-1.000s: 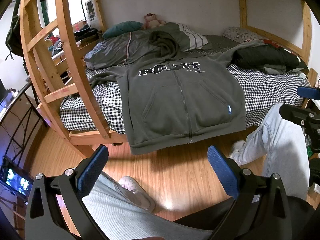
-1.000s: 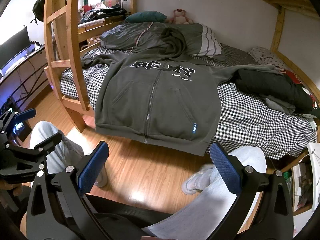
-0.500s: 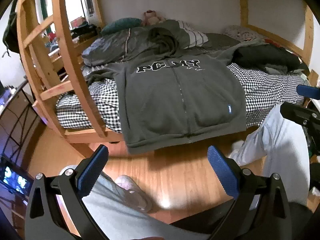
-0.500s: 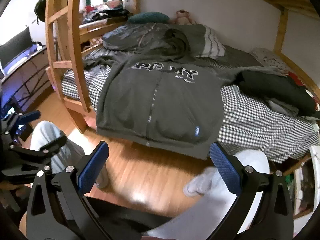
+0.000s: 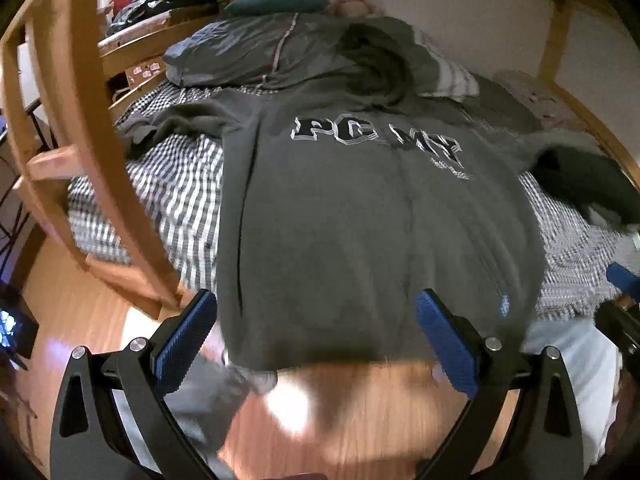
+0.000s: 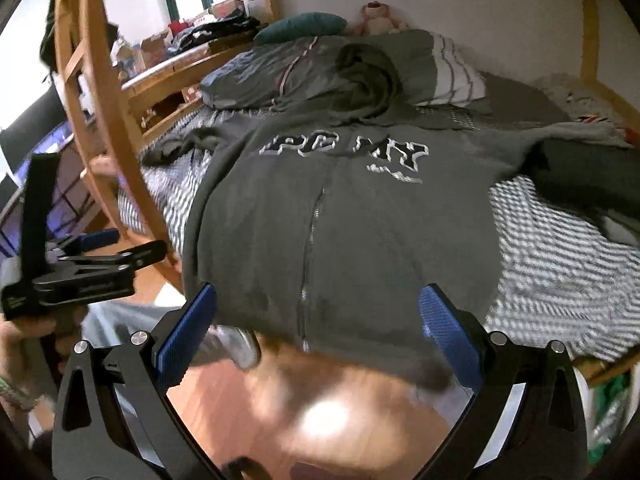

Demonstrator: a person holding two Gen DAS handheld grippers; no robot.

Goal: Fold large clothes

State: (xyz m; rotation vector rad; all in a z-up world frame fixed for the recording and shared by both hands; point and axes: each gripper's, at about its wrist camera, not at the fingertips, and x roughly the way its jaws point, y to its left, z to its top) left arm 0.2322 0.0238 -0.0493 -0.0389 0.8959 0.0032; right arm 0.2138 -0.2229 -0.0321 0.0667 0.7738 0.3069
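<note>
Checked bedding (image 5: 180, 192) carries the flat hoodie (image 5: 360, 232), so with the left tool (image 5: 316, 340) and right tool (image 6: 316, 336) both spread wide and empty, we should pinch its hem corners squarely.

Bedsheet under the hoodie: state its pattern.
The bedsheet is a black-and-white check, clearest in the right wrist view, beside the grey hoodie.

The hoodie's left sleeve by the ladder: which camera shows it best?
Right wrist view: the left sleeve lies unobstructed on the checked sheet. Left wrist view shows it too, but partly behind the ladder rail.
</note>
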